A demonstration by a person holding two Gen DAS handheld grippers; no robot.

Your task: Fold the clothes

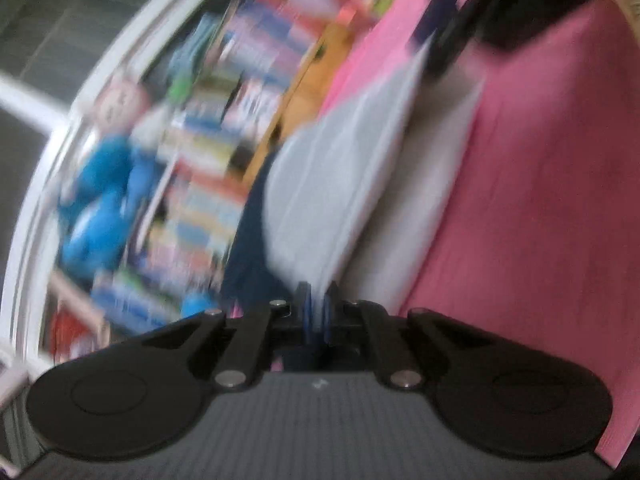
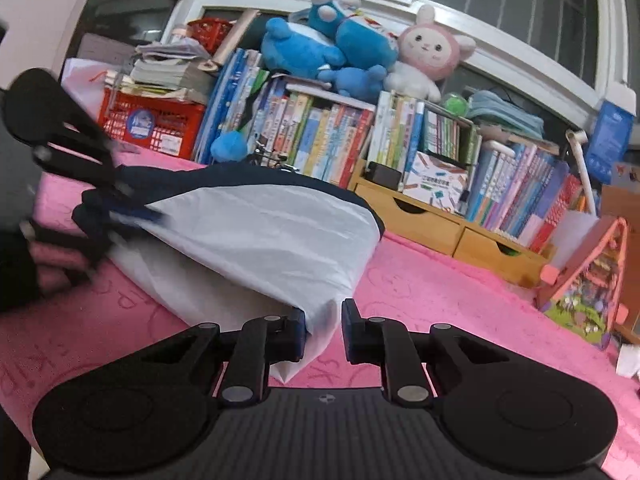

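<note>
Left gripper (image 1: 316, 312): jaws clenched on a fold of the garment (image 1: 336, 176), white cloth pinched between the blue pads; in the right wrist view the same tool (image 2: 132, 210) sits at nine o'clock, biting the far corner where white meets the navy trim (image 2: 280, 178); judged purpose, to hold that corner up so the cloth hangs taut for a fold. Pose: left view heavily blurred and tilted, the bed sloping toward one o'clock, which suggests a rolled wrist; tool pointing slightly downward.

Garment: spread between both tools, lifted at its ends, sagging at centre onto the pink blanket (image 2: 440, 292); shelf of books (image 2: 320, 136) behind at twelve o'clock.

Right gripper (image 2: 322, 330): pads stand narrowly apart with a white corner between them; cloth lies against the left pad, a gap shows at the right pad; grasp not confirmed, reads as released. Pose: level, nose dipped slightly, low over the blanket at six o'clock.
</note>
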